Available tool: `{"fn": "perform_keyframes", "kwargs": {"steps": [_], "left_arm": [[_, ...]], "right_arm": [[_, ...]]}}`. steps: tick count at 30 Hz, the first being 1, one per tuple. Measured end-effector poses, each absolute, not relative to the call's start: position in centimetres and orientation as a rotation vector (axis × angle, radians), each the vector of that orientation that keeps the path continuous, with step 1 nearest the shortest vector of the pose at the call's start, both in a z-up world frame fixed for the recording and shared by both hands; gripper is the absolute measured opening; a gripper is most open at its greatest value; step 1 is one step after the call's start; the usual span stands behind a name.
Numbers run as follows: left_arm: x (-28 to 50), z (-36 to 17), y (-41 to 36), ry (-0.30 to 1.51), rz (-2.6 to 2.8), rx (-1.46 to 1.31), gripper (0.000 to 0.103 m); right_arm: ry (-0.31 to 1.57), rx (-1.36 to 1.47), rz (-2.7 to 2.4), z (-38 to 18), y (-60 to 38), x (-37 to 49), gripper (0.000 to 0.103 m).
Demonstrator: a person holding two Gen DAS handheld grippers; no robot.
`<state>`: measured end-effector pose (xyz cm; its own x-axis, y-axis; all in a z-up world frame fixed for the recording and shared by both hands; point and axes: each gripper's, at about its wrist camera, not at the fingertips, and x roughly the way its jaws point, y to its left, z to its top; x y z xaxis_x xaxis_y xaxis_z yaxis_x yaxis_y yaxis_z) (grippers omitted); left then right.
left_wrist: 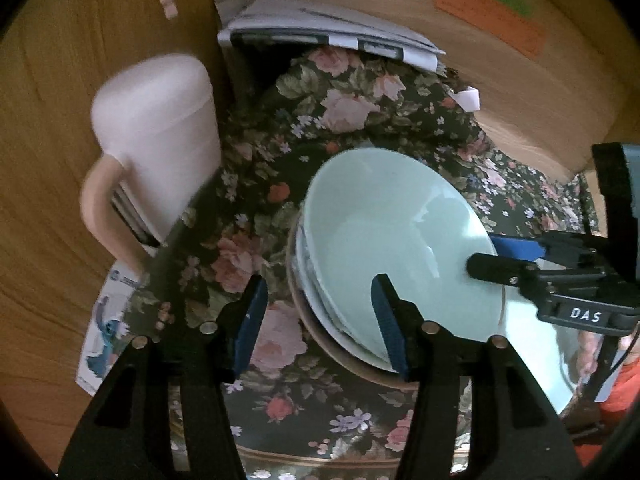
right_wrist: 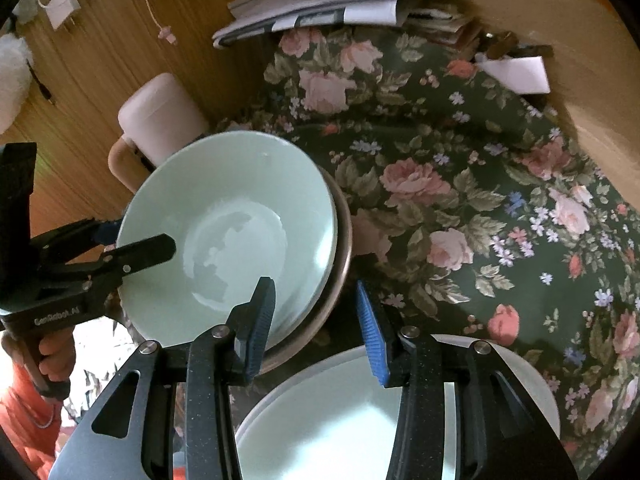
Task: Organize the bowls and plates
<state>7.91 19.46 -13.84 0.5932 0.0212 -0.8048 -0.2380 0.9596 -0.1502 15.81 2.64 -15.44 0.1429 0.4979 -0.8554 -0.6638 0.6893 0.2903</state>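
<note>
A pale green bowl (left_wrist: 400,220) (right_wrist: 228,216) sits on top of a nested stack, with a white bowl and a brown bowl (right_wrist: 340,240) under it, on the floral cloth. My left gripper (left_wrist: 320,292) (right_wrist: 140,240) straddles the stack's near-left rim, one finger inside the green bowl and one outside, pads off it. My right gripper (right_wrist: 314,284) (left_wrist: 492,256) straddles the opposite rim the same way, with a dark gap at its outer pad. A pale plate (right_wrist: 340,420) (left_wrist: 532,352) lies under the right gripper.
A pink-white jug (left_wrist: 160,140) (right_wrist: 160,116) with a handle stands close beside the stack. Folded papers (left_wrist: 320,24) lie at the back. Wooden walls close in on the left and back. A printed card (left_wrist: 104,332) lies at the cloth's edge. A hand (right_wrist: 52,356) holds the left gripper.
</note>
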Motion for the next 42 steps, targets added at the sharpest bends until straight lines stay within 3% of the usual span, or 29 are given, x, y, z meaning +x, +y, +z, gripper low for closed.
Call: {"fn": "perform_keyframes", "kwargs": {"steps": [23, 42], "left_arm": [[9.5, -16.4, 18.2, 0.967, 0.155, -0.255, 0.050], [8.8, -12.7, 14.2, 0.887, 0.111, -0.215, 0.050]], "right_arm": [[1.184, -0.170, 0.837, -16.2, 4.2, 16.2, 0.038], [1.062, -0.072, 0.783, -11.2, -1.1, 15.0, 0.038]]}}
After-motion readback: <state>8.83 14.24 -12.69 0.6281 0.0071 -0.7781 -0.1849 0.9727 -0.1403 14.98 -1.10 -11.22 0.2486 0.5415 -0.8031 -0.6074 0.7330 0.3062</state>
